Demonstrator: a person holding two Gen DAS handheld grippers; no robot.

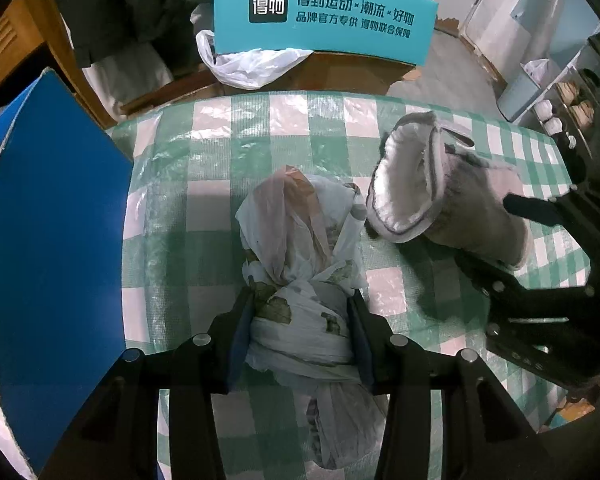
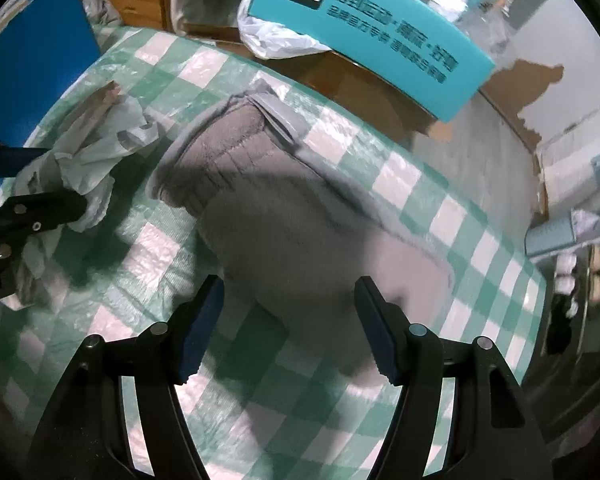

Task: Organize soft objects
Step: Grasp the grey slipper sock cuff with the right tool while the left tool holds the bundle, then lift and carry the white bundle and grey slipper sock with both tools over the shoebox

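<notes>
My left gripper (image 1: 300,308) is shut on a knotted white plastic bag bundle (image 1: 300,248), its fingers pressing the bundle's sides on the green-checked tablecloth (image 1: 220,152). A grey glove with white fleece lining (image 1: 432,188) lies just right of the bundle. In the right wrist view my right gripper (image 2: 288,308) is open, its jaws either side of the glove's grey body (image 2: 292,216), not closed on it. In the left wrist view, the right gripper (image 1: 532,216) reaches onto the glove from the right. The bundle (image 2: 88,152) and left gripper (image 2: 40,208) appear at far left.
A blue board (image 1: 52,240) stands at the table's left edge. A teal box lid with Chinese print (image 1: 324,28) and a white plastic bag (image 1: 252,64) lie on cardboard beyond the far edge. Shelves with small items (image 1: 560,116) stand at right.
</notes>
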